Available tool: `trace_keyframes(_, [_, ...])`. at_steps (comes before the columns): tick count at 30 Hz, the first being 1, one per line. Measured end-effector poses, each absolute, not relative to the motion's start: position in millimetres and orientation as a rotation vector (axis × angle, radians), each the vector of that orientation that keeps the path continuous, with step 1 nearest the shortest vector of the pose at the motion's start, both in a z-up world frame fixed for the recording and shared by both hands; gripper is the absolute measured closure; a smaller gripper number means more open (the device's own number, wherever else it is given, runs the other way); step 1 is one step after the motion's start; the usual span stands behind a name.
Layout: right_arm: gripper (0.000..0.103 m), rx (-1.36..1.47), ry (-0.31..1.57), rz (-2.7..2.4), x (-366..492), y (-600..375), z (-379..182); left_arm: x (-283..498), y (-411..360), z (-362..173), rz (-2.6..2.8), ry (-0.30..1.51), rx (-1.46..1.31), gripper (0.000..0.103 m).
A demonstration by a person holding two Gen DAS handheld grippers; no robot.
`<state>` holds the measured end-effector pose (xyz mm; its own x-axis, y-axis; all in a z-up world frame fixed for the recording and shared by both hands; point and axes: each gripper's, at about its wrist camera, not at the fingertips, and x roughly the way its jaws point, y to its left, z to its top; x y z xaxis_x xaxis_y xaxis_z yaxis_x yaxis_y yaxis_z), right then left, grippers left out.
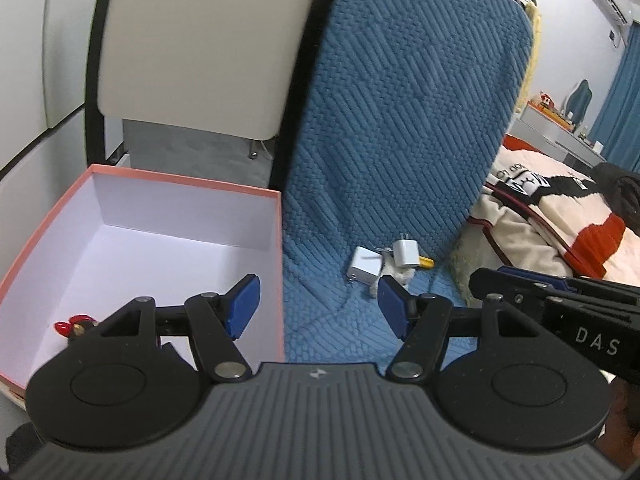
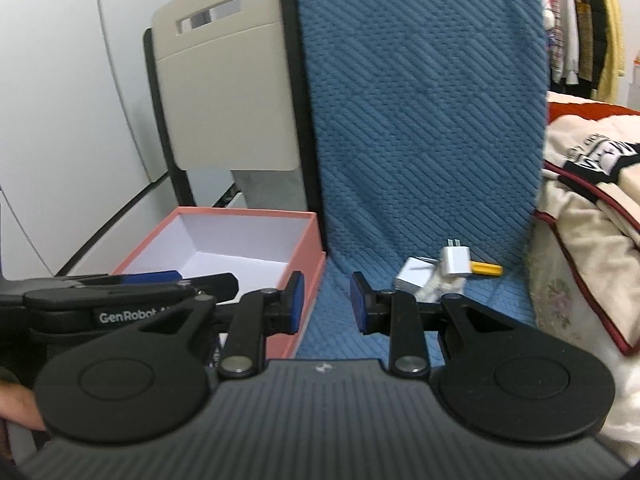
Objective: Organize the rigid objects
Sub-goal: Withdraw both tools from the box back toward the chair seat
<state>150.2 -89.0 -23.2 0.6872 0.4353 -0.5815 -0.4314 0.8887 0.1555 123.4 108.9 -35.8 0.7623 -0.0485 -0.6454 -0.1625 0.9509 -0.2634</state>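
Note:
A pink box point(image 1: 184, 182) with a white inside stands at the left on a chair; a small red object point(image 1: 74, 325) lies in its near corner. On the blue cushion point(image 1: 400, 120) lie two white plug adapters point(image 1: 364, 270) point(image 1: 405, 253), a yellow piece point(image 1: 426, 263) and a small white item. My left gripper point(image 1: 318, 306) is open and empty, straddling the box's right wall. My right gripper point(image 2: 326, 304) is open and empty, above the cushion short of the adapters point(image 2: 454, 260) and beside the box point(image 2: 240, 216). The left gripper's body point(image 2: 120, 296) shows at its left.
A beige chair back point(image 1: 200, 40) rises behind the box. A cream, red and black blanket point(image 1: 560, 220) lies at the right. White cabinet doors point(image 2: 60, 100) stand at the left, hanging clothes point(image 2: 580, 20) at the far right.

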Motion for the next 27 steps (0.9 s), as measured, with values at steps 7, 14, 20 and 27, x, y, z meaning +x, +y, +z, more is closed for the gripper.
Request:
trace_keyframes(7, [0.073,0.001,0.639,0.445,142.6,-118.8,-31.2,126.2,79.3,-45.7,0.028,0.721,-0.282,0.033])
trace_keyframes(14, [0.073,-0.014,0.659,0.390,137.8,-143.7,-51.7,126.6,51.6,-63.1,0.014,0.743,-0.246,0.032])
trace_keyframes(20, [0.073,-0.011,0.680,0.359,130.0,-163.8,-70.2,126.1,36.7,-71.7,-0.007,0.753,-0.246,0.032])
trace_keyframes(27, [0.073,0.014,0.696,0.329,123.1,-183.8,-78.0,127.4,19.6,-74.3,-0.030,0.764,-0.220,0.031])
